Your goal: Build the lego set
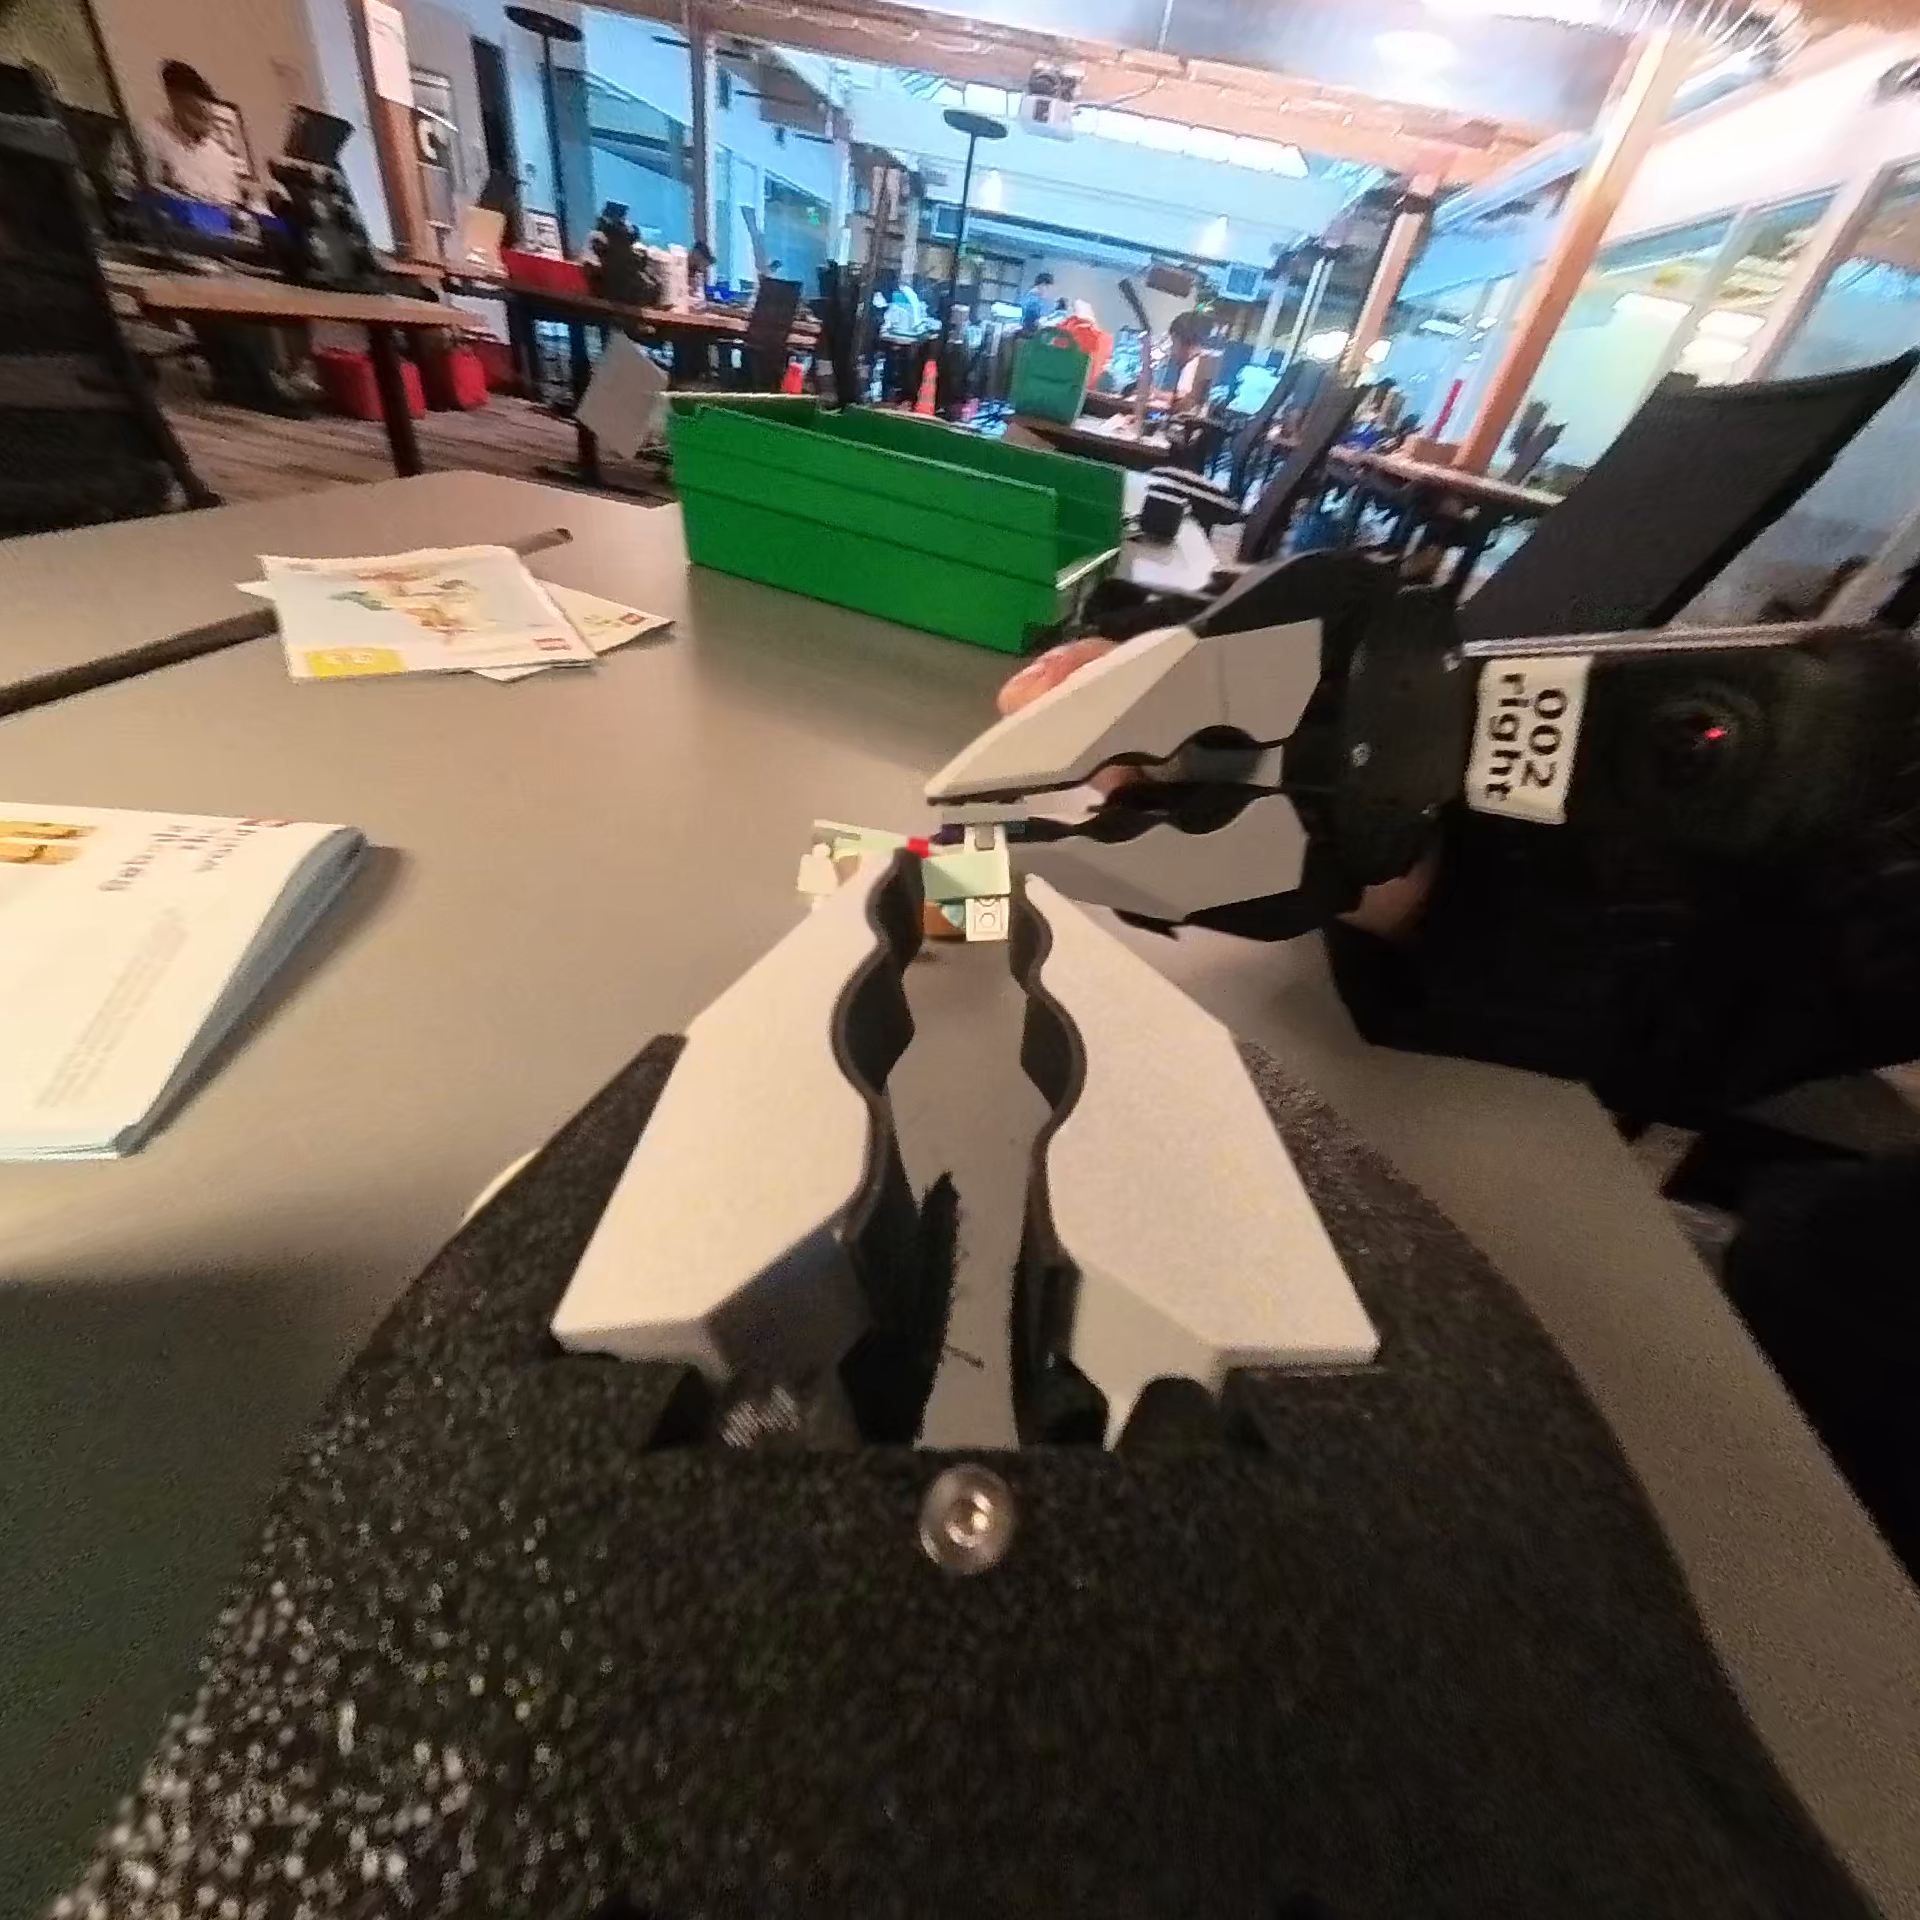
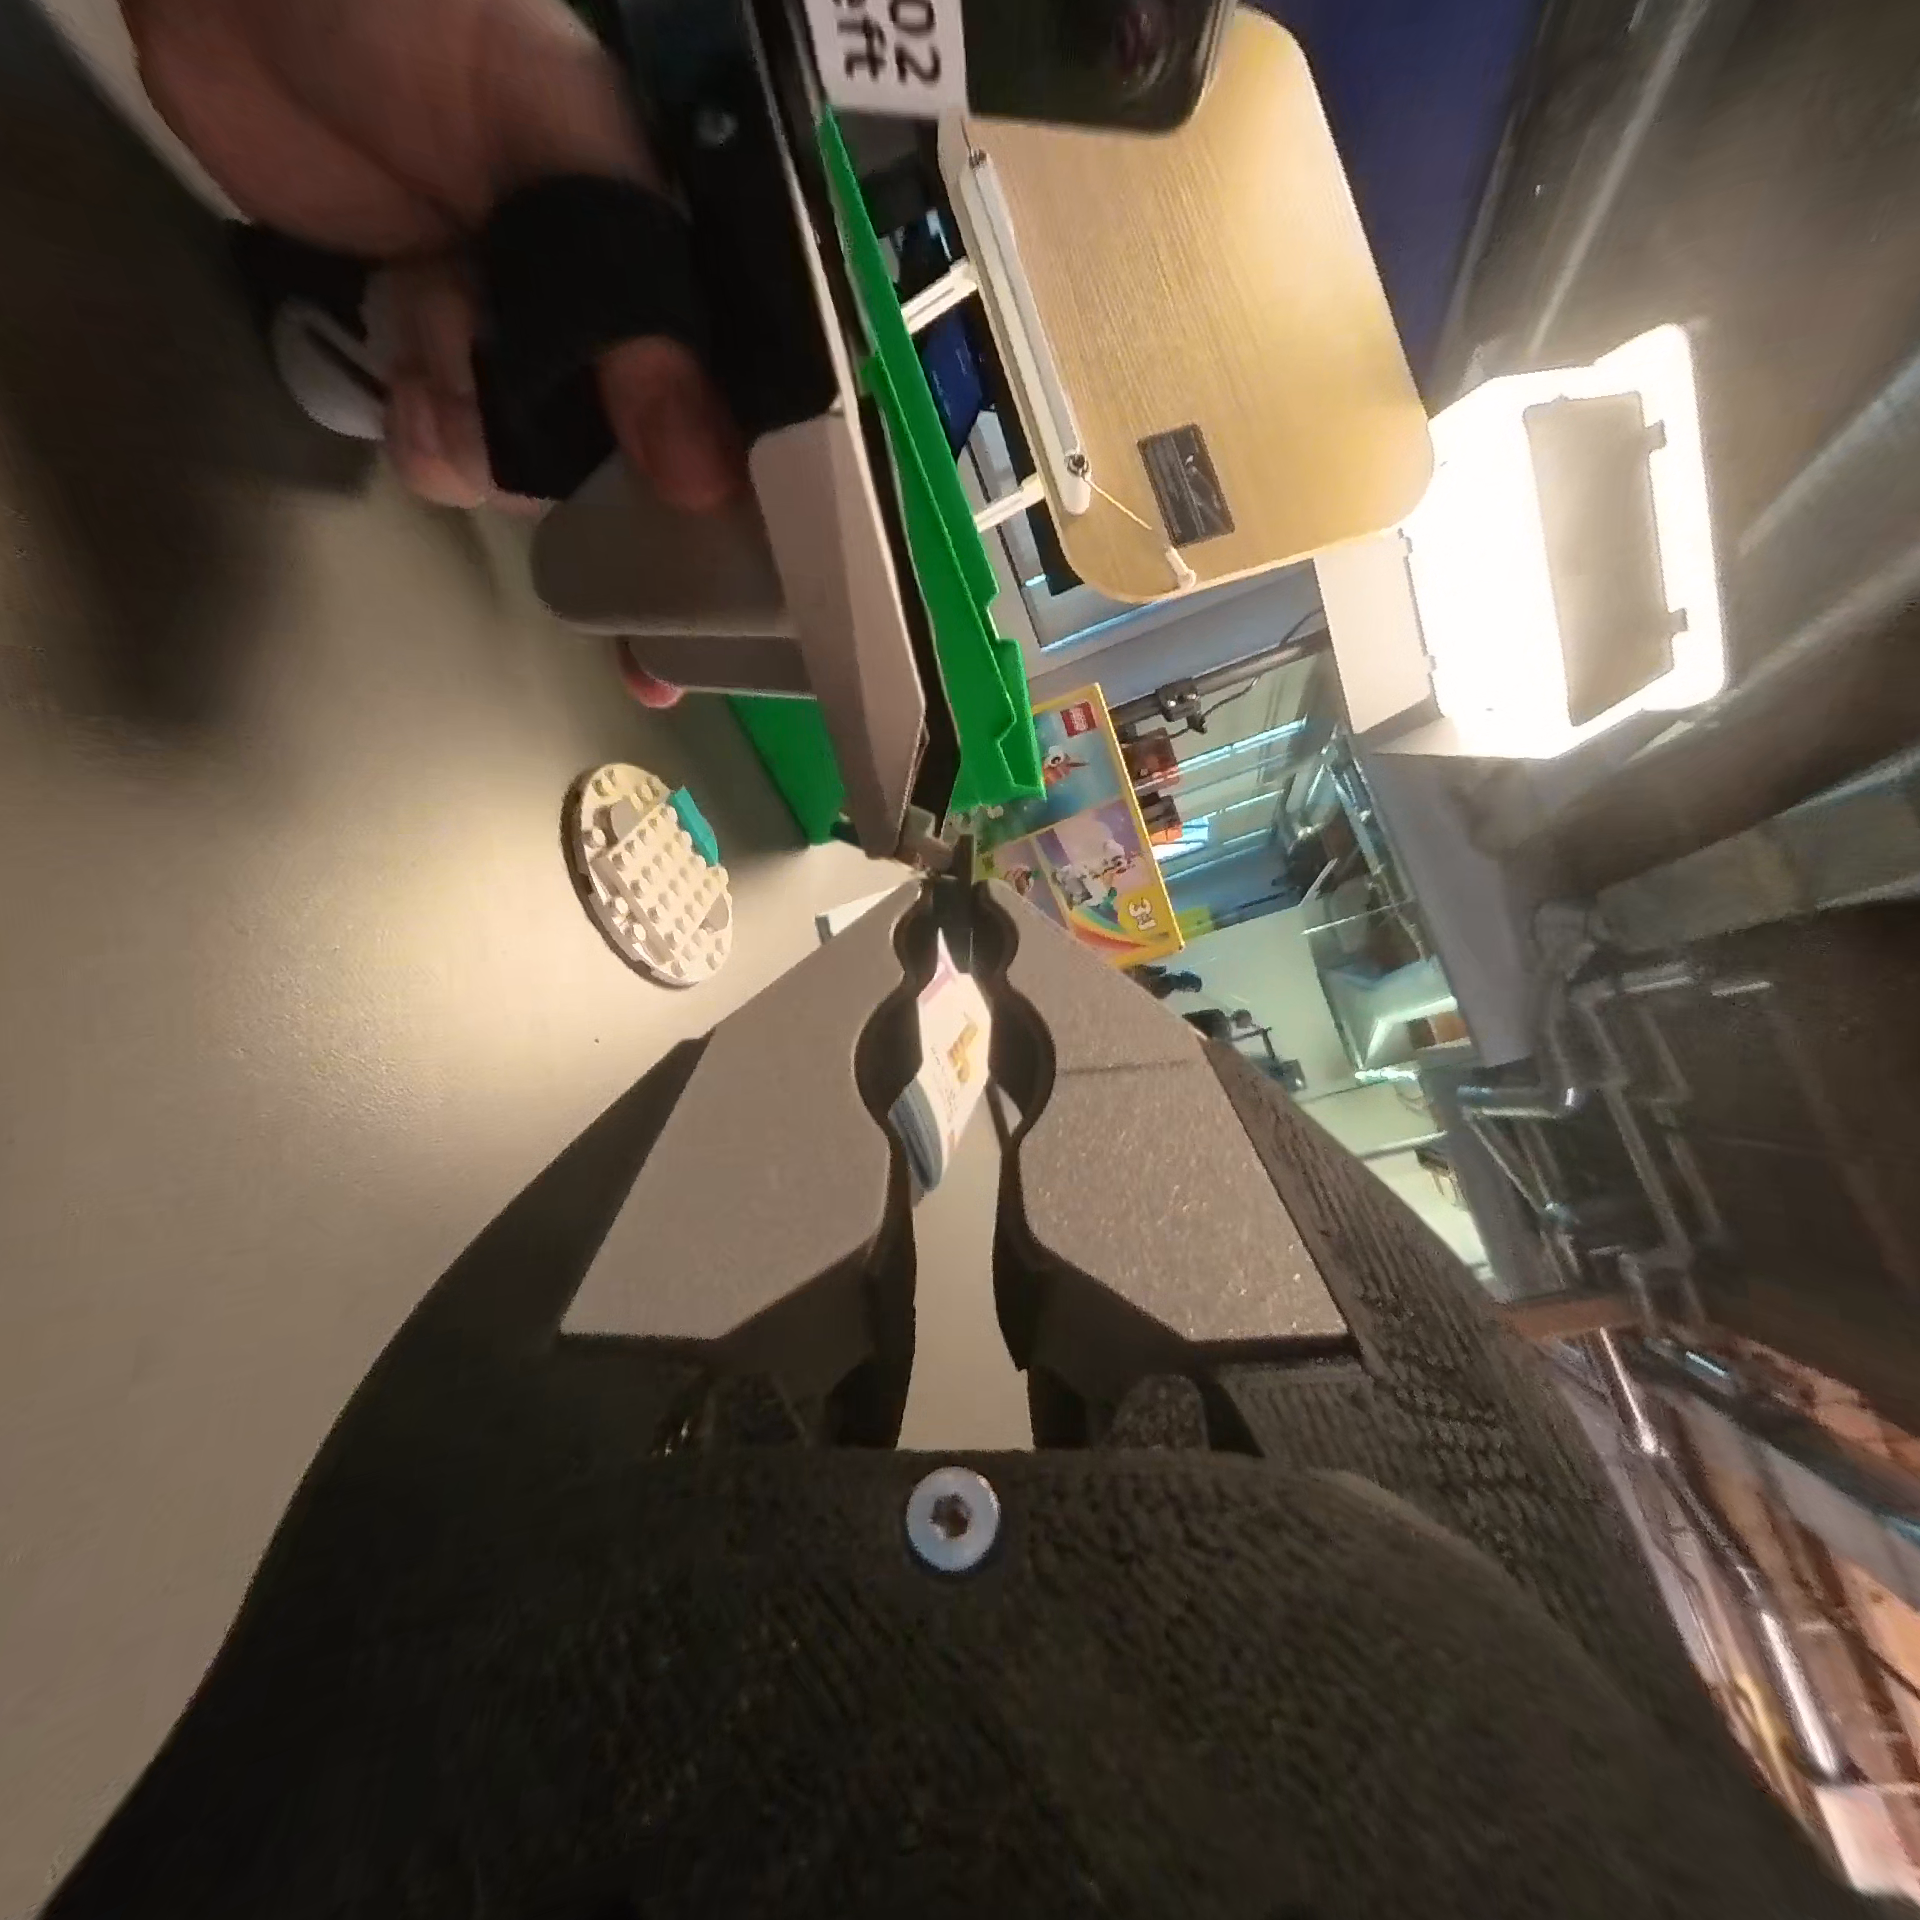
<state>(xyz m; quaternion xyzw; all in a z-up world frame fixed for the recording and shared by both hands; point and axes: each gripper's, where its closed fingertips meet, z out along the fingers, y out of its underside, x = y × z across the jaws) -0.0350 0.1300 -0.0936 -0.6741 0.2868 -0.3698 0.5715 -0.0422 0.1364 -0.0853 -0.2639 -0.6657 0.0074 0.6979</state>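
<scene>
The left gripper [image 1: 951, 883] has its fingers slightly spread around a small brick assembly [image 1: 966, 878] of mint and white pieces; whether the pads press on it I cannot tell. The right gripper [image 1: 982, 805] comes in from the side, its fingers nearly together, pinching a thin dark piece [image 2: 961, 883] at the assembly's top. If the left grip is slack, pressing from above may tip or twist the assembly out onto the tabletop [image 1: 582, 790]. Only the left wrist view shows the booklets [image 1: 156, 966] near the left edge; only the right wrist view shows a round white studded plate [image 2: 649, 883] and a colourful box [image 2: 1091, 831] beyond the green bin [image 1: 883, 509].
</scene>
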